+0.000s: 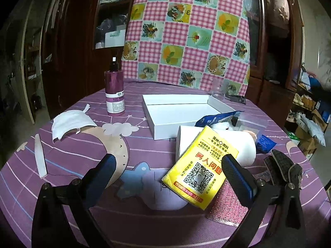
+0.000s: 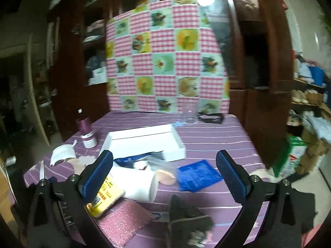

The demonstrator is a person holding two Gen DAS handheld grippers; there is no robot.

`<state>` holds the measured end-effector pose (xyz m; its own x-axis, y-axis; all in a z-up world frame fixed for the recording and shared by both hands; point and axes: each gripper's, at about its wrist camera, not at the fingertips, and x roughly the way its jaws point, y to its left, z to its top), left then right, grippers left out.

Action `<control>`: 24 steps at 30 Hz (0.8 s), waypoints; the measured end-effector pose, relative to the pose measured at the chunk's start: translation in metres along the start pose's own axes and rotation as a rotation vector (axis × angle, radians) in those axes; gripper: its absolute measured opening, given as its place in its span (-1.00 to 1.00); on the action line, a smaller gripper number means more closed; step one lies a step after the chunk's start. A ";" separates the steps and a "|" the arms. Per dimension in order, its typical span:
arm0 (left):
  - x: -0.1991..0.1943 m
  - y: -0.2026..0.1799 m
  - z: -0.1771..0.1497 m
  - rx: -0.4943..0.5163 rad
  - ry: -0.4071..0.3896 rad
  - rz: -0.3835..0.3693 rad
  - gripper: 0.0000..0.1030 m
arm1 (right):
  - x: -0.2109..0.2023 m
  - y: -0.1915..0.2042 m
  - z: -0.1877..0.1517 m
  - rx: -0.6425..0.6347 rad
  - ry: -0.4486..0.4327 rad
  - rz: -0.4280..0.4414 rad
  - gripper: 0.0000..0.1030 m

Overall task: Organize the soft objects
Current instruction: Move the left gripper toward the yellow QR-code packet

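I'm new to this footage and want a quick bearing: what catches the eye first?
The bright yellow tissue pack with a QR code stands out, leaning on a white paper roll between the wide-open left gripper fingers. Behind it lies an empty white shallow box, with a pink checked cloth upright beyond the table.

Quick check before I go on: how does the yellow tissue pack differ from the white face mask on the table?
The yellow tissue pack is a bright printed block with a QR code; the white face mask is plain and unprinted. The pack leans tilted on the white roll; the mask lies alone, curled, by the purple bottle. The pack sits in the right-hand clutter, the mask far left. Both lie outside the white box.
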<state>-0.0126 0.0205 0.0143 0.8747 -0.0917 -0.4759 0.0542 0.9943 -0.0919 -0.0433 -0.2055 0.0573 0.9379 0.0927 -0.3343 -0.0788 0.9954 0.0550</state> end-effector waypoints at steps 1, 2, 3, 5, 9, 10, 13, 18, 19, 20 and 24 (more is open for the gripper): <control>0.001 0.000 0.000 -0.001 0.006 -0.004 1.00 | 0.007 0.002 -0.010 -0.020 0.013 -0.014 0.93; 0.002 0.000 0.000 -0.002 0.013 -0.007 1.00 | 0.013 0.002 -0.019 -0.045 0.037 -0.034 0.93; 0.003 0.000 0.001 -0.001 0.018 -0.008 1.00 | 0.019 0.001 -0.029 -0.068 0.066 -0.044 0.93; 0.004 -0.002 0.001 0.003 0.023 -0.013 1.00 | 0.024 -0.005 -0.042 -0.066 0.110 -0.029 0.93; 0.005 -0.005 0.000 0.020 0.026 -0.021 1.00 | 0.031 -0.021 -0.056 0.003 0.186 -0.024 0.93; 0.004 -0.006 0.001 0.022 0.026 -0.021 1.00 | 0.032 -0.022 -0.056 0.012 0.200 -0.014 0.93; 0.003 -0.006 0.000 0.025 0.020 -0.021 1.00 | 0.026 -0.022 -0.056 0.016 0.176 0.016 0.93; 0.001 -0.010 0.000 0.047 0.011 -0.045 1.00 | 0.025 -0.017 -0.059 -0.009 0.179 -0.092 0.93; 0.000 -0.010 0.000 0.049 0.007 -0.043 1.00 | 0.025 -0.017 -0.059 -0.014 0.182 -0.095 0.93; -0.002 -0.011 0.000 0.051 0.000 -0.040 1.00 | 0.026 -0.018 -0.060 -0.013 0.186 -0.088 0.93; -0.008 -0.014 0.000 0.066 -0.030 -0.071 1.00 | 0.024 -0.018 -0.061 -0.004 0.201 -0.048 0.89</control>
<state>-0.0207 0.0074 0.0192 0.8816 -0.1617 -0.4433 0.1475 0.9868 -0.0666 -0.0399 -0.2193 -0.0092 0.8546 0.0479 -0.5172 -0.0370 0.9988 0.0313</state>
